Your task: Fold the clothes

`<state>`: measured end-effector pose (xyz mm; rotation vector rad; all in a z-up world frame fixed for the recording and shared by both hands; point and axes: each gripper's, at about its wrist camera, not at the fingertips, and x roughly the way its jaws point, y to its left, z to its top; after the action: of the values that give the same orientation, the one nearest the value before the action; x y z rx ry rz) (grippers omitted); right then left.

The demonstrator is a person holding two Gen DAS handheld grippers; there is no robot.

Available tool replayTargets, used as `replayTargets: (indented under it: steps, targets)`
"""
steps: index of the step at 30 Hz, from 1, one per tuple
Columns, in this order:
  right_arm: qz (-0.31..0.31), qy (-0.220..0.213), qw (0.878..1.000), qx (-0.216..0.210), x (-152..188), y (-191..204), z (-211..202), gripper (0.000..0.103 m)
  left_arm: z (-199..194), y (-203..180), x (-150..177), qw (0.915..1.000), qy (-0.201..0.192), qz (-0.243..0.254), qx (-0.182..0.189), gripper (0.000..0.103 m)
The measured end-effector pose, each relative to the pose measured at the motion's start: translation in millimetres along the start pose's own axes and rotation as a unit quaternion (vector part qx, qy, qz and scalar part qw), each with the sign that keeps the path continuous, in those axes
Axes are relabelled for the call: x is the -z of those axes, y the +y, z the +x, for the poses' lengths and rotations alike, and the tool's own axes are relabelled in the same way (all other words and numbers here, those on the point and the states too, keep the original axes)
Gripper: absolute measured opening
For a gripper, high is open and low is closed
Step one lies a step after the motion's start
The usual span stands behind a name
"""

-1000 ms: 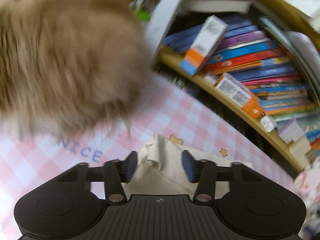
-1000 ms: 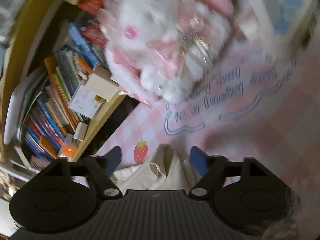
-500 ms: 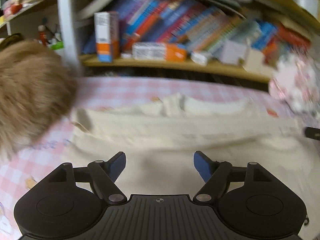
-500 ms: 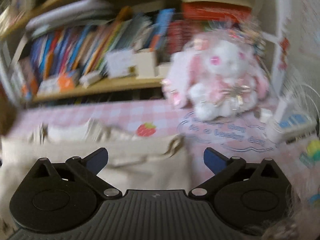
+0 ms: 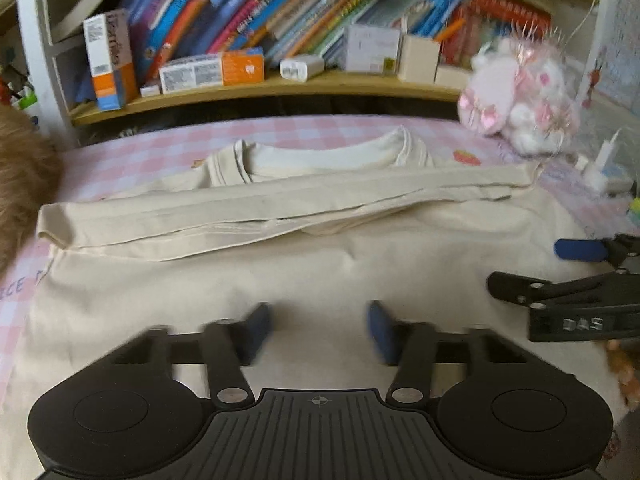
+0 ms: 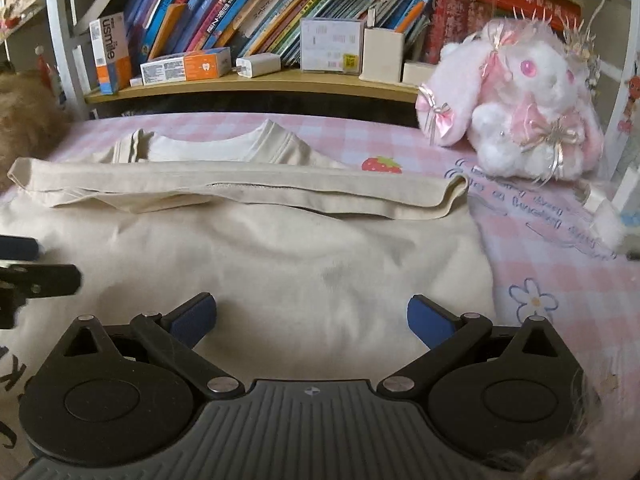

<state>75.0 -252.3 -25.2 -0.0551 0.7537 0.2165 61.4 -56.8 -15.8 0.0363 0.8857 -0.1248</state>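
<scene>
A cream T-shirt (image 5: 320, 272) lies flat on the pink checked cloth (image 5: 132, 152), collar toward the bookshelf. Its sleeves are folded inward into a long band (image 5: 256, 212) across the chest; the band also shows in the right wrist view (image 6: 256, 188). My left gripper (image 5: 318, 330) is open and empty above the shirt's lower part. My right gripper (image 6: 312, 316) is open wide and empty above the same shirt (image 6: 280, 264). The right gripper shows at the right edge of the left wrist view (image 5: 580, 276).
A bookshelf (image 6: 256, 80) with books and boxes runs along the back. A pink and white plush rabbit (image 6: 516, 100) sits at the back right. A brown furry toy (image 5: 20, 176) is at the left. Small white items (image 6: 612, 208) lie at the right.
Both grippers let go of the shirt's sleeve ends, opened, and drew back toward me. The shirt now lies with its sleeves folded in across the chest.
</scene>
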Motion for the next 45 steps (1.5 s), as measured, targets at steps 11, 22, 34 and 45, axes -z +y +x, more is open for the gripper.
replayTargets:
  steps: [11,22,34,45]
  targets:
    - [-0.009,0.006,1.000,-0.016,-2,-2,1,0.103,92,18,-112,0.9965,0.011,-0.037,-0.074,0.041]
    - [-0.014,0.005,0.999,-0.031,-3,-8,-1,0.103,43,62,-68,0.9962,-0.039,-0.045,-0.064,0.041]
    - [-0.032,-0.030,0.999,0.025,-47,-37,36,0.103,-11,60,25,0.9973,-0.014,-0.015,-0.070,0.048]
    - [0.038,-0.028,0.993,0.109,-128,-64,98,0.100,-43,91,49,0.9937,-0.008,-0.047,-0.102,0.055]
